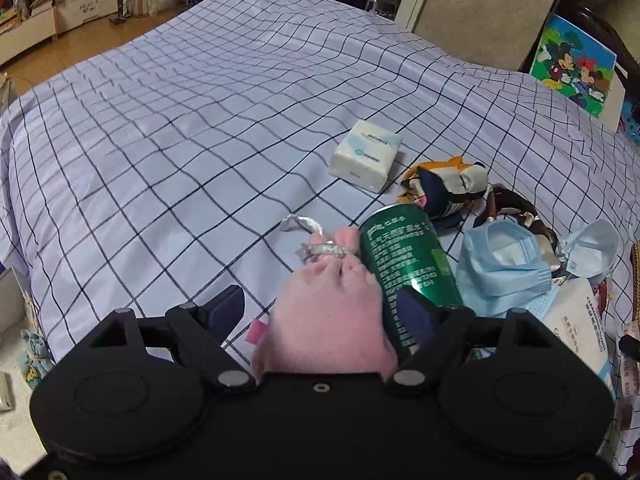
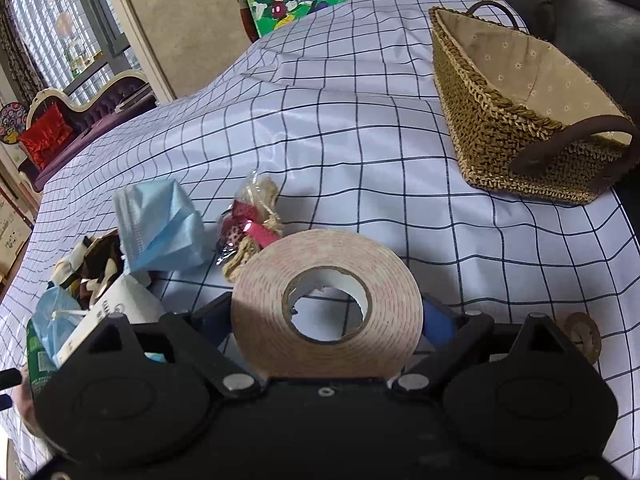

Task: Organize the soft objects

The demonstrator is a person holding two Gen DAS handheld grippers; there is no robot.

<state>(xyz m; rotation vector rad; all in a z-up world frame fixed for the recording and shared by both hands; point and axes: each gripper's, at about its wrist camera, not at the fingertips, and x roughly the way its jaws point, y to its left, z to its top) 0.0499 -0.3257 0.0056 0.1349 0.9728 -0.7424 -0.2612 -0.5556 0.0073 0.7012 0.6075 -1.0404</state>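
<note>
Left tongs (image 1: 324, 312) standing spread around a pink plush toy (image 1: 324, 320) tied with silver ribbon, pads clear of it, green can (image 1: 404, 268) alongside. Right tongs (image 2: 328, 316) pinching a tape roll (image 2: 326, 304) edgewise. Blue masks (image 2: 160, 228) lying crumpled on the checked sheet (image 2: 340, 140); woven basket (image 2: 500, 136) sitting well apart, at the far right.

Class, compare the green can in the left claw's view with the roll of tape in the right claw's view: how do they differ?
The can is green, printed and glossy; the roll of tape is pale pinkish-beige. The can is long and closed-sided; the tape is a flat ring with an open cardboard core. The can leans beside a pink soft toy; the tape stands alone on edge. Both sit between blue claw pads over the checked sheet.
</note>
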